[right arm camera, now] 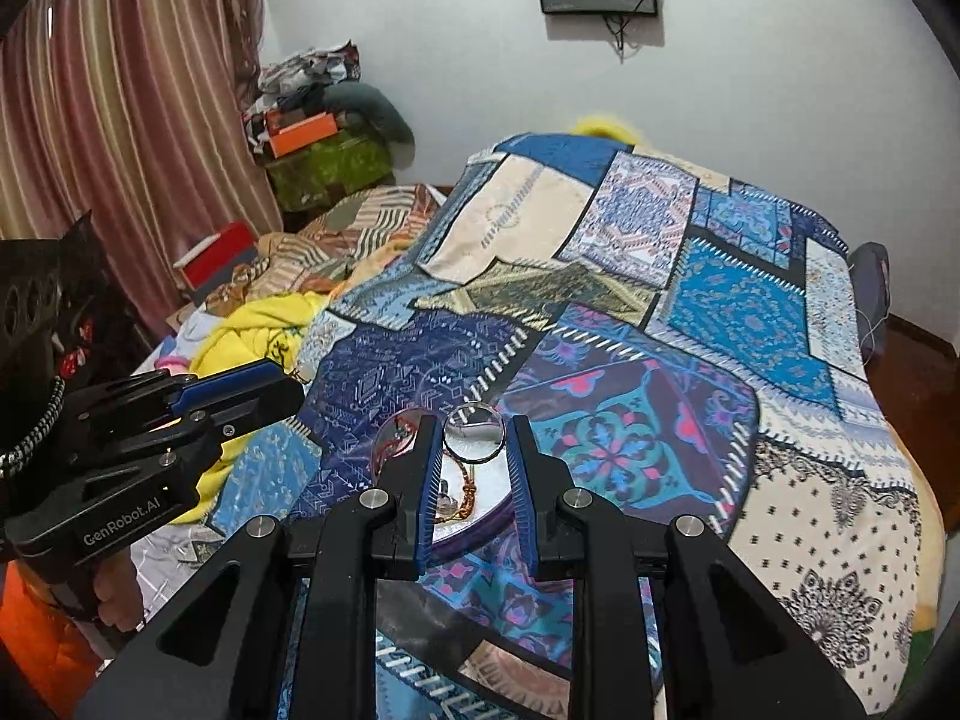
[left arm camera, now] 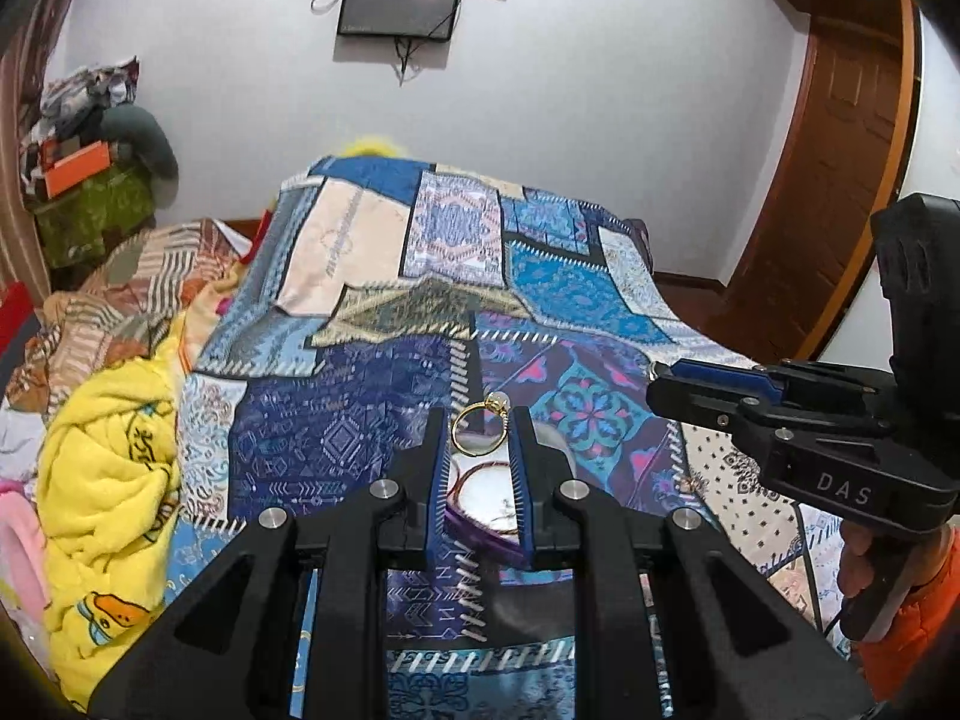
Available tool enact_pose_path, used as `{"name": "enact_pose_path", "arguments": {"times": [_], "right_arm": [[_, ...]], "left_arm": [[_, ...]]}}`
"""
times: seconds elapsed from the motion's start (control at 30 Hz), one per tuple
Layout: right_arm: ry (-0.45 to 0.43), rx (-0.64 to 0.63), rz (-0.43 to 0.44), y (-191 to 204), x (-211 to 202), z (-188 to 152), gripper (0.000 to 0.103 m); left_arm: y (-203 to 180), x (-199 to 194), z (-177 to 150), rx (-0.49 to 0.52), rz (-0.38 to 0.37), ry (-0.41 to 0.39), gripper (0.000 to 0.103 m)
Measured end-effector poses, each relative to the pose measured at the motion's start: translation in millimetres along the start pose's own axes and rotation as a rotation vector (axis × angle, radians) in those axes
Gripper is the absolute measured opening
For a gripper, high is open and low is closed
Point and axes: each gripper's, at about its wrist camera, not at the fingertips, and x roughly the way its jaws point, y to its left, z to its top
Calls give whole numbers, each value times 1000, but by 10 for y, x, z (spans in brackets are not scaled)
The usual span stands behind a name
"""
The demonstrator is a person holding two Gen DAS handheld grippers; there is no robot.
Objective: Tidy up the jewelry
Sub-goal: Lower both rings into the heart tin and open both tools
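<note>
From the left wrist, the left gripper (left arm camera: 479,429) has its blue-padded jaws pinched on a gold ring (left arm camera: 478,431), held above a round white-lined dish (left arm camera: 486,498) with a purple rim that sits on the patchwork quilt (left arm camera: 336,420). The ring stands upright, its pale stone at the top and its hoop facing the camera. It is light, rigid and slick, so the sides of the band are probably the safest place to grip. From the right wrist, the right gripper (right arm camera: 471,432) has its jaws apart, either side of a thin silvery ring (right arm camera: 473,433) whose opening faces the lens; whether the pads touch it I cannot tell. The dish (right arm camera: 480,498) beneath holds a tangled chain, limp and apt to snag.
</note>
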Motion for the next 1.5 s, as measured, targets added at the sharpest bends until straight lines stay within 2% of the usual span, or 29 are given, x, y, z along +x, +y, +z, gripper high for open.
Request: {"name": "enact_pose_path", "arguments": {"times": [0.33, 0.63, 0.87, 1.33, 1.5], "right_arm": [[84, 8, -9, -36, 407, -44, 20], [142, -14, -7, -21, 678, -90, 20], [165, -22, 9, 15, 811, -105, 20], [205, -21, 13, 4, 836, -178, 21], [202, -27, -10, 17, 764, -173, 26]], "left_arm": [[78, 397, -196, 5, -39, 82, 18], [105, 603, -176, 16, -85, 100, 18], [176, 736, -132, 0, -94, 117, 18], [238, 838, -159, -5, -94, 154, 18], [196, 756, -140, 16, -74, 146, 18]]}}
